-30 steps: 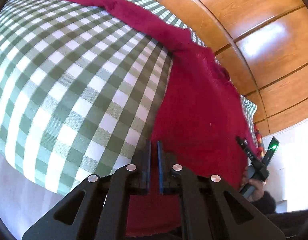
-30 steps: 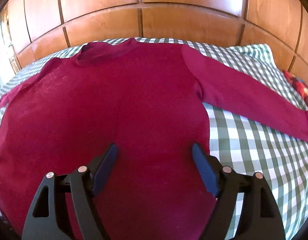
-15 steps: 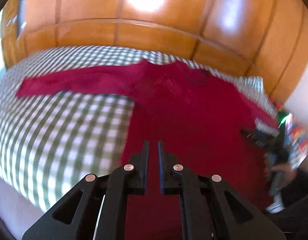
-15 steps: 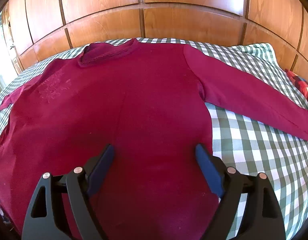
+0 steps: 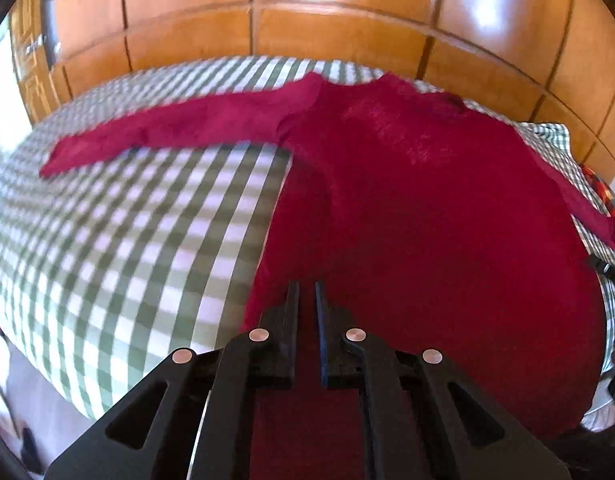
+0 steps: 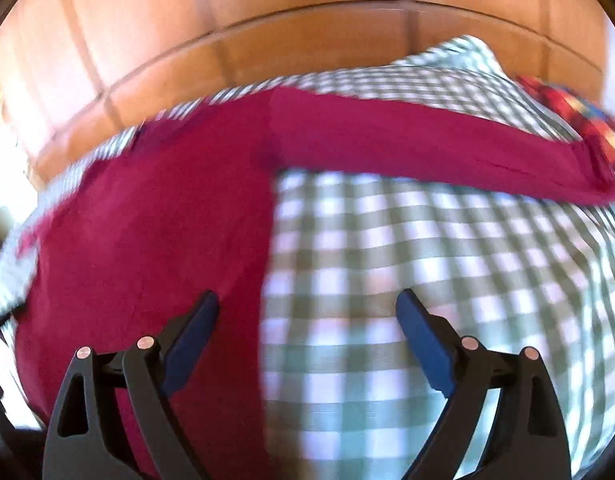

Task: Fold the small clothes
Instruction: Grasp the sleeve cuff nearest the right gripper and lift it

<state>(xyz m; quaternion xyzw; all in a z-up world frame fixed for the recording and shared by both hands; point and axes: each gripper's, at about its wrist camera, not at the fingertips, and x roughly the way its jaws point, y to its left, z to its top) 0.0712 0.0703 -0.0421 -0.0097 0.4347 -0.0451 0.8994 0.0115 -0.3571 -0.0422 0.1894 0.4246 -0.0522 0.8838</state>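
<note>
Whereas the right gripper (image 6: 307,312) hung over the sweater's body a second ago, it now straddles its side edge, jaws opening wide, nothing between. The left gripper (image 5: 306,300) stays nearly closed, empty. The red sweater (image 5: 427,220) lies flat on the checked bed (image 5: 127,240). No legible writing.

a bed (image 5: 119,248) covered by a green-and-white checked cloth is backed by glossy wooden panelling. a dark red long-sleeved sweater (image 5: 427,216) is spread flat on the cloth, body toward the near edge, neck toward the panelling, each sleeve stretched out sideways over the checks. a red, multicoloured patterned item (image 6: 567,108) is seen at the far right edge of the bed, just beside the cuff of one sleeve.
</note>
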